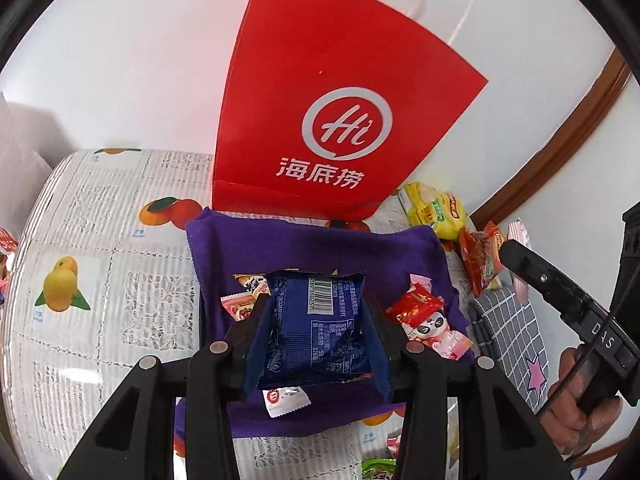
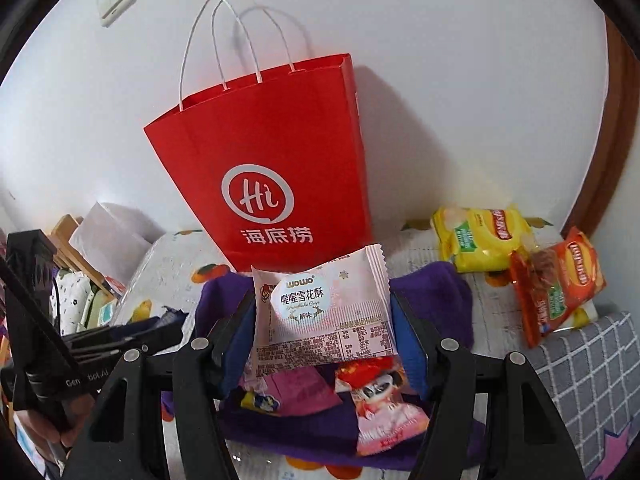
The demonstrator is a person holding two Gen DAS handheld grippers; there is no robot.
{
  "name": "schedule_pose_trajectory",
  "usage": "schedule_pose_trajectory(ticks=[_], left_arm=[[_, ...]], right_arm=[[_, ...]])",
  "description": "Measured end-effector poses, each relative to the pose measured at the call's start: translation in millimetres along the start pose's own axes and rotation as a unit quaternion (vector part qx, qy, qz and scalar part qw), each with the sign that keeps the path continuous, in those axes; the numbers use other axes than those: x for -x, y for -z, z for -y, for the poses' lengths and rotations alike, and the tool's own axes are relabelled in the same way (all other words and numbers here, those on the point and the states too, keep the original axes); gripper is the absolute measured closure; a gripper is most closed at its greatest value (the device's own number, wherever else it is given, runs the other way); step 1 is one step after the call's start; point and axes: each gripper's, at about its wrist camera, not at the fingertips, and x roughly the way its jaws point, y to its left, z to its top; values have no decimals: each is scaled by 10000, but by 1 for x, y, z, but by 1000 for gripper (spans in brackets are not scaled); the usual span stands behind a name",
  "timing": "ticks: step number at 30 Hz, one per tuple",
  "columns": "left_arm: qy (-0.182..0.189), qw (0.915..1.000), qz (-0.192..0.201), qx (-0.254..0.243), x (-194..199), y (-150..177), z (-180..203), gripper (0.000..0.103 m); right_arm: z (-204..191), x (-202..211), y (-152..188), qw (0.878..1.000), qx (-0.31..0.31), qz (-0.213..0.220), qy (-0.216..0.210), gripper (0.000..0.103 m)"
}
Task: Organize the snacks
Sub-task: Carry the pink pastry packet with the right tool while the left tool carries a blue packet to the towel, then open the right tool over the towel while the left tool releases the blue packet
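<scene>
bright even light, soft shadows, fisheye-warped edges, sharp.

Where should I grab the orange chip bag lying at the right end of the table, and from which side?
Take the orange chip bag across its puffed middle, coming from above. It lies flat on the table beside the yellow chip bag, overlapping its corner, so a low side approach would likely nudge that one. Both grippers hold packets now, so one must be freed first.
</scene>
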Motion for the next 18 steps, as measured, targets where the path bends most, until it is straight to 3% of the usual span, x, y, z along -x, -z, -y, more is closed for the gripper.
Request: schedule_pose_trajectory(ticks=[5, 18], left_arm=[[-64, 9998, -161, -10, -14, 1, 2, 61], [-296, 9992, -224, -180, -28, 8, 15, 60]], right_arm=[[2, -17, 6, 9994, 71, -327, -70, 39], [10, -51, 18, 9947, 389, -896, 320, 39]])
